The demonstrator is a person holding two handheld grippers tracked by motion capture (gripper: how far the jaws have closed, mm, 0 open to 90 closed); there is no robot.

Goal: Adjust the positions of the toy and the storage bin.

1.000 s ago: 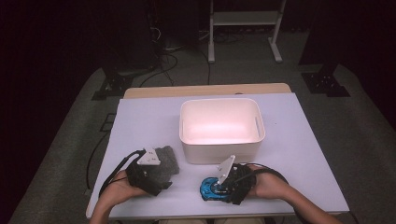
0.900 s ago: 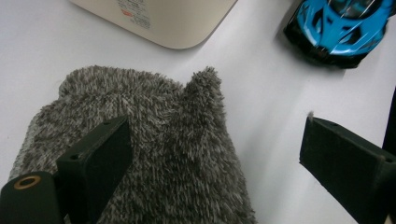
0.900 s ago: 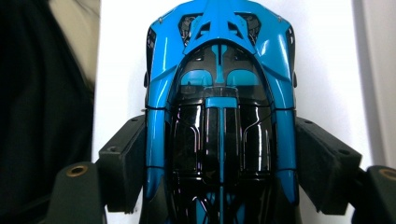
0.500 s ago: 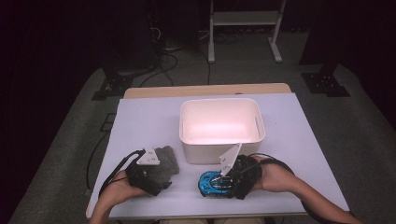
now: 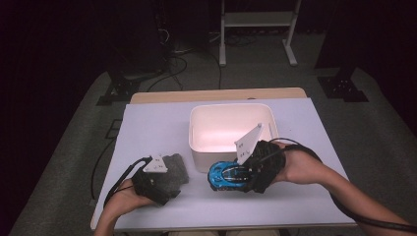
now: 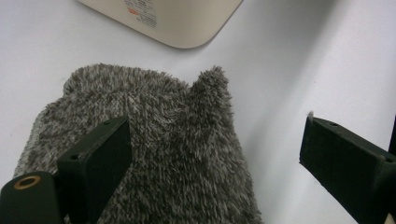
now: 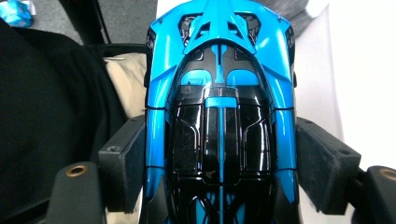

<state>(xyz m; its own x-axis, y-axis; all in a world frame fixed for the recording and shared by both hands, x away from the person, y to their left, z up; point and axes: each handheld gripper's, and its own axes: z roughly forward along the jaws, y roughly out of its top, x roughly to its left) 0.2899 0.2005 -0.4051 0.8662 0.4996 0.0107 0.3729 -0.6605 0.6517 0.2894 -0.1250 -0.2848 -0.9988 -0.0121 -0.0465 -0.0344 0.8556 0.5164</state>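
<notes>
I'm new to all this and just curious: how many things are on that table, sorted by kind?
Toy cars: 1, the blue and black toy car clamped in the right gripper.
Fuzzy cloths: 1, the grey fuzzy cloth under the left gripper.
Bins: 1, the white bin.
Total: 3

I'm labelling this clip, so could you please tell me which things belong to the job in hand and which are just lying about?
In the job: blue toy car, clamped in the right gripper; white bin; grey fuzzy cloth under the open left gripper.
Lying about: white stand and cables on the floor.
</notes>
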